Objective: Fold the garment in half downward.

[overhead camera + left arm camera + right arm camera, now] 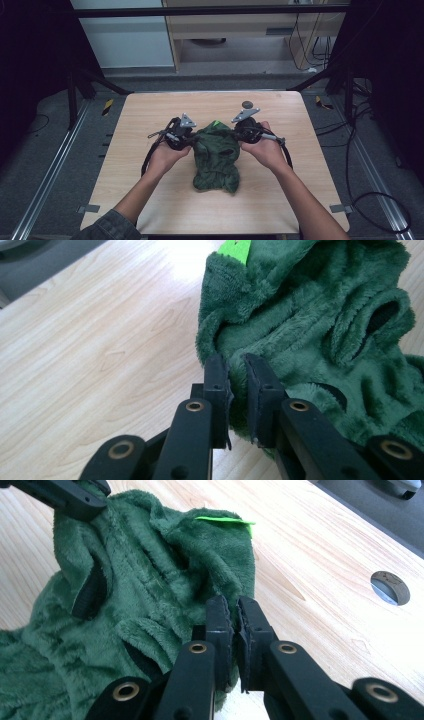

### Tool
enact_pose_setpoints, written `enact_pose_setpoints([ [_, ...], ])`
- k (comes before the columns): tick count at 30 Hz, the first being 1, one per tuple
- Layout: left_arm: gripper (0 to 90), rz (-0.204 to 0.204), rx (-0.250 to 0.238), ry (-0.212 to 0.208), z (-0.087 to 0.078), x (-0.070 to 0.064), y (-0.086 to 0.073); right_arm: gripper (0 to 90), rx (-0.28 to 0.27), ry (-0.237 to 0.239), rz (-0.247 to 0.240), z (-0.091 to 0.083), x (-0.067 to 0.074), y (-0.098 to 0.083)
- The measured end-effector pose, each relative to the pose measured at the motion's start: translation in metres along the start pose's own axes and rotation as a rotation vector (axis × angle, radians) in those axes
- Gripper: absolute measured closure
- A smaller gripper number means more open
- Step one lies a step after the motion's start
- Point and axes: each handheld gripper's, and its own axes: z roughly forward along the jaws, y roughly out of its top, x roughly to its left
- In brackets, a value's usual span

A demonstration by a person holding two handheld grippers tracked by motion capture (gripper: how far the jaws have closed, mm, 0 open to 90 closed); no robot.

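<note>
On the wooden table [150, 115], each hand-held gripper [235, 372] [234, 611] pinches the crumpled green fleece garment [216, 155], its shape unclear.

Bare wood lies open across the table [150, 200] at the lower left and lower right of the high view, and along the strip near the top edge. The middle of that view is taken up by a crumpled green fleece garment [216, 157], with the left gripper [184, 140] pressed against its left side and the right gripper [243, 132] against its right, so no gap is left between either gripper and the cloth. Two forearms cross the lower part of the frame toward the centre. A round hole [247, 104] breaks the tabletop just above the right gripper. Dark frame posts stand off the table at the upper left and upper right.
</note>
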Motion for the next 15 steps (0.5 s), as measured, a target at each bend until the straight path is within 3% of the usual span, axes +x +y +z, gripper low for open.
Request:
enact_pose_setpoints([
  [15, 80.4, 0.013, -0.029, 0.009, -0.004, -0.009, -0.010, 85.3, -0.028, 0.007, -0.021, -0.005, 0.017, -0.014],
])
